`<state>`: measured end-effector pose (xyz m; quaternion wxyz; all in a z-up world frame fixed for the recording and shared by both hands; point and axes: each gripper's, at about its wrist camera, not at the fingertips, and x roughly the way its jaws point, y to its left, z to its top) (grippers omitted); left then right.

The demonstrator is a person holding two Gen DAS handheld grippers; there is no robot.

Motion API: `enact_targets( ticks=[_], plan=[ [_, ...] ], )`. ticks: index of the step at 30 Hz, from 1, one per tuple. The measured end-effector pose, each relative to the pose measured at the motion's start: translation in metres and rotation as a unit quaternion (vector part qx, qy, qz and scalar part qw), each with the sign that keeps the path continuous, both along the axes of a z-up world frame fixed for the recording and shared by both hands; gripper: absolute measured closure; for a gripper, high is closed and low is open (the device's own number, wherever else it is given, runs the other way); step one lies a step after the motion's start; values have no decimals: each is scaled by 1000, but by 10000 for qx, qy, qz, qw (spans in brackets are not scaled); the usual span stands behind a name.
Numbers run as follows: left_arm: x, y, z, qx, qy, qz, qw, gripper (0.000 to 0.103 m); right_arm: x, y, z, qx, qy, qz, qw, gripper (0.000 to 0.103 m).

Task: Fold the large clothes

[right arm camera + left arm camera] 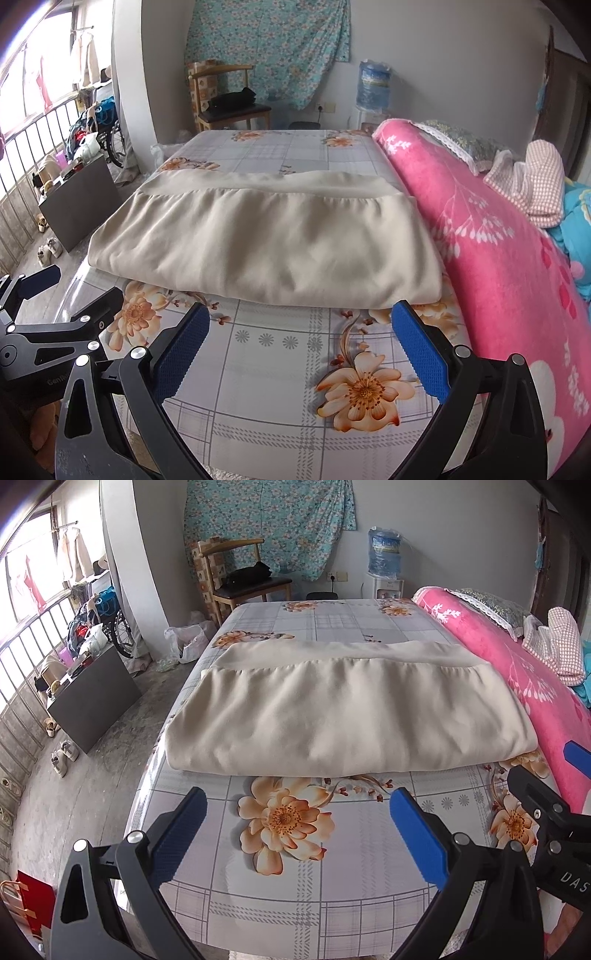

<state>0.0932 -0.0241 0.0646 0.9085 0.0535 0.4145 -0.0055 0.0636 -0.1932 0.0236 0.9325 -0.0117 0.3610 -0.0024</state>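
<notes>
cream folded garment point(343, 716) lay flat across the flowered bed sheet point(295, 904), beside a pink blanket point(498, 258); left gripper point(295, 834) and right gripper point(301, 350) hovered short of it, fingers spread, empty.

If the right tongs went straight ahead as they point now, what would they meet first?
Probably the near folded edge of the cream garment. The open right tongs hover over bare floral sheet; height is hard to judge.

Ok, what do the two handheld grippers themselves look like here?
Both match: the left gripper and right gripper have black angular linkage arms with silver round pivot pins, and blue textured pads on the fingers. White lettering shows on the bodies, partly cut off. No cables or sleeves are visible.
</notes>
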Motion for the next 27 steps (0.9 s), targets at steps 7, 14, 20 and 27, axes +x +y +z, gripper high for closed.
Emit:
enact_targets(
  ticks=[7,14,20,27],
  plan=[
    [1,2,-2,-15,52,-11,10000,6,1,1,-1,-23,15,25,10000,8],
    [1,3,-3,-46,85,-13,10000,6,3,4,-3,-70,58,63,9999,8],
    [1,5,-6,-81,172,-6,9998,6,3,5,-6,-79,114,68,9999,8],
    [2,7,-6,-111,192,17,9998,6,3,6,-6,-88,130,78,9998,8]
  ],
)
